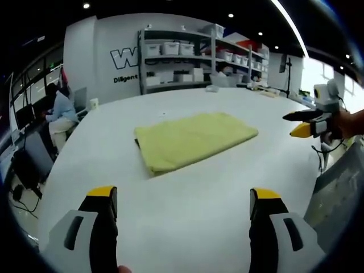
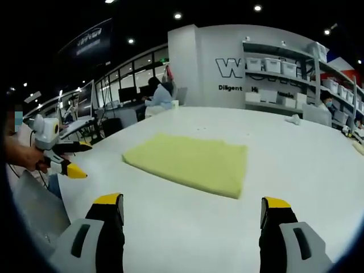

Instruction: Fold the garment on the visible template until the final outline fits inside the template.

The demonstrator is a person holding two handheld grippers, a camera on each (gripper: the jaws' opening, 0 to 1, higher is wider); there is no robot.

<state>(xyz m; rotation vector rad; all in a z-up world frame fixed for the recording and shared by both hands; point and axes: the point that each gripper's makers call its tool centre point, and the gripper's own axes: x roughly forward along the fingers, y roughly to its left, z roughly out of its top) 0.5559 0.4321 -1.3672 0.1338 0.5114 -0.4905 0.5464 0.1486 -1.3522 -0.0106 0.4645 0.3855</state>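
A white table (image 1: pixel 187 227) carries a folded yellow garment (image 1: pixel 190 139) ahead of both wide-open, empty tongs: left gripper (image 1: pixel 183 205), right gripper (image 2: pixel 193 213).

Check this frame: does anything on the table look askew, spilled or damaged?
Nothing stands out. The yellow garment lies folded flat as a neat rectangle on the white table, with no spill or damage visible. The left gripper and right gripper are both open, apart from the garment.
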